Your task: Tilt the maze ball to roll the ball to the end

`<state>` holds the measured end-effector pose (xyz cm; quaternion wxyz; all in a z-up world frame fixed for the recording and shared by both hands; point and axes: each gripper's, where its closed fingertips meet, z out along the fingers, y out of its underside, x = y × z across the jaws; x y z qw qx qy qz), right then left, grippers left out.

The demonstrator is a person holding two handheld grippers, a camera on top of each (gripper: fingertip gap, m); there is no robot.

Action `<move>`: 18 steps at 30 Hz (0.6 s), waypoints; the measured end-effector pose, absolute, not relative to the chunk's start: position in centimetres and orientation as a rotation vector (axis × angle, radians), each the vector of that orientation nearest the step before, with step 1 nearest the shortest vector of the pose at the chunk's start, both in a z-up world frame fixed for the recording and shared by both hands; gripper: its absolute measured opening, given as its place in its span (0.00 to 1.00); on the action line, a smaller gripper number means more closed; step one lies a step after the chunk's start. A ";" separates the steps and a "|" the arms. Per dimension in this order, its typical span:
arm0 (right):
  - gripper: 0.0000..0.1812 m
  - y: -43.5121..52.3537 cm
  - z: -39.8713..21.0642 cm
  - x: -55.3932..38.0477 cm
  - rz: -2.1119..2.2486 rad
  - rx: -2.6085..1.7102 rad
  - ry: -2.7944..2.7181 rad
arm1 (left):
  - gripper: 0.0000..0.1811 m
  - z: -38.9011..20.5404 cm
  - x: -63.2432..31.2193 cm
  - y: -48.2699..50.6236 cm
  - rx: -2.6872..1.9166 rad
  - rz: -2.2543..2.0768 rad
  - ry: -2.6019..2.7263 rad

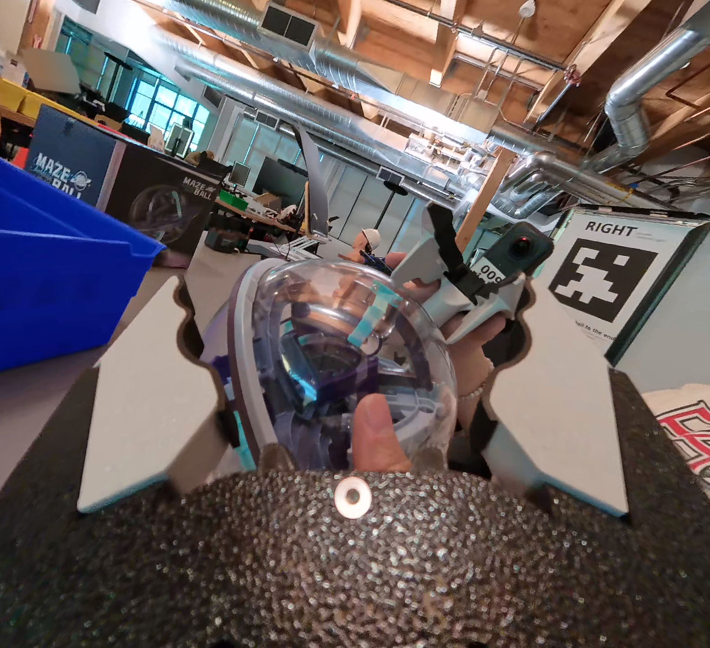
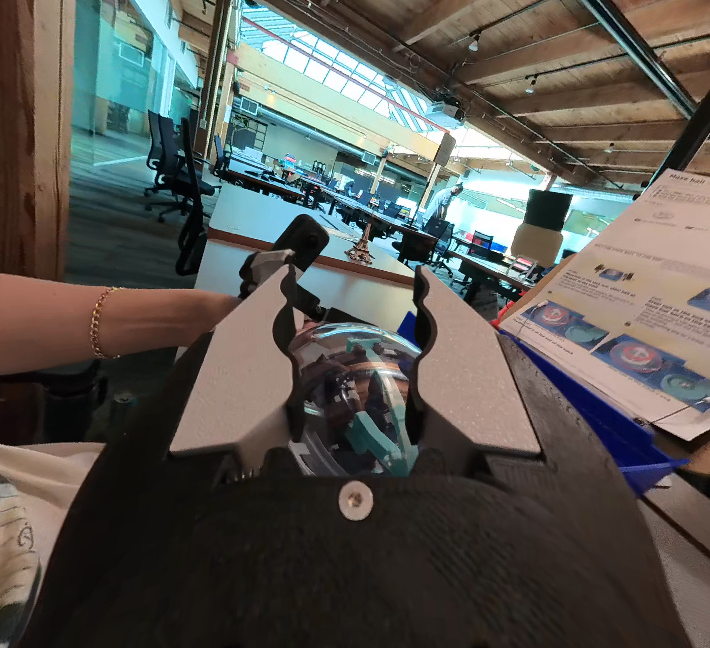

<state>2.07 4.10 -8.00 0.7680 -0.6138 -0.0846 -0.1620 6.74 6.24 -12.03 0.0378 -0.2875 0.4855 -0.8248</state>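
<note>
The maze ball [image 1: 338, 357] is a clear sphere with purple and teal tracks inside. It is held up off the table between both grippers. My left gripper [image 1: 355, 284] is spread wide with the ball between its grey fingers [image 1: 153, 380], closed against its sides. My right gripper [image 2: 353, 272] is shut on the ball [image 2: 357, 387] from the opposite side. It also shows in the left wrist view [image 1: 453, 284] behind the ball. The left gripper's body [image 2: 269, 257] shows beyond the ball. A thumb [image 1: 376, 433] rests at the ball's near bottom. I cannot make out the small ball inside.
A blue bin [image 1: 57, 284] sits at the left, with the dark maze ball box [image 1: 161, 203] behind it. A marker sign [image 1: 603, 280] stands at the right. In the right wrist view an instruction sheet [image 2: 634, 303] leans over the blue bin [image 2: 595, 418]. A person's forearm [image 2: 115, 318] reaches in from the left.
</note>
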 end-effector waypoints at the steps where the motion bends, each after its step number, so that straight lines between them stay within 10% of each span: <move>1: 0.33 4.1 -8.0 2.2 -0.338 -1.329 -0.170 | 0.86 -12.2 6.9 6.3 -0.893 -2.531 1.491; 18: 0.36 5.5 -12.6 5.1 -0.407 -1.498 -0.128 | 0.86 -12.8 7.9 7.4 -0.868 -2.305 1.500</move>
